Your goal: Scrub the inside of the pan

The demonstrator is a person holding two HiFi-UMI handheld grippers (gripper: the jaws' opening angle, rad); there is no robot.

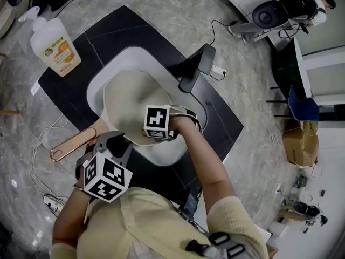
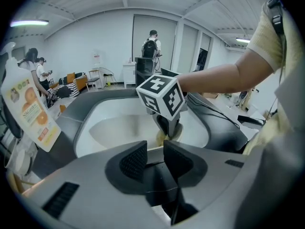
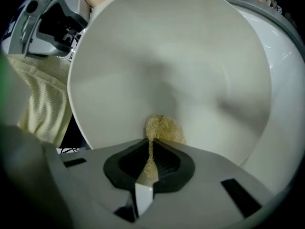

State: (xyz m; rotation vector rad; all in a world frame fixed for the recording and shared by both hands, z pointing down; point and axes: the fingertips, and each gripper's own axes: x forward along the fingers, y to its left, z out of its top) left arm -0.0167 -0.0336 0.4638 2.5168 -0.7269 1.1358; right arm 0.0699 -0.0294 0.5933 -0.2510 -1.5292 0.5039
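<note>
A cream pan (image 1: 126, 99) lies tilted in the white sink (image 1: 116, 63), its copper handle (image 1: 67, 146) pointing lower left. My left gripper (image 1: 114, 143) is closed where the handle meets the pan; in the left gripper view its pads (image 2: 133, 159) stand close together before the pan rim (image 2: 119, 128). Down inside the pan, my right gripper (image 3: 152, 149) is shut on a yellow scrub pad (image 3: 162, 128), which presses against the pan's inner wall (image 3: 181, 61). The left gripper view shows the right gripper (image 2: 169, 128) and the scrub pad (image 2: 164, 138) under its marker cube.
A soap bottle (image 1: 54, 42) stands left of the sink on the marble counter. A black faucet (image 1: 197, 66) rises at the sink's far right. Cables trail across the counter (image 1: 38, 161). People stand far off in the room (image 2: 152, 44).
</note>
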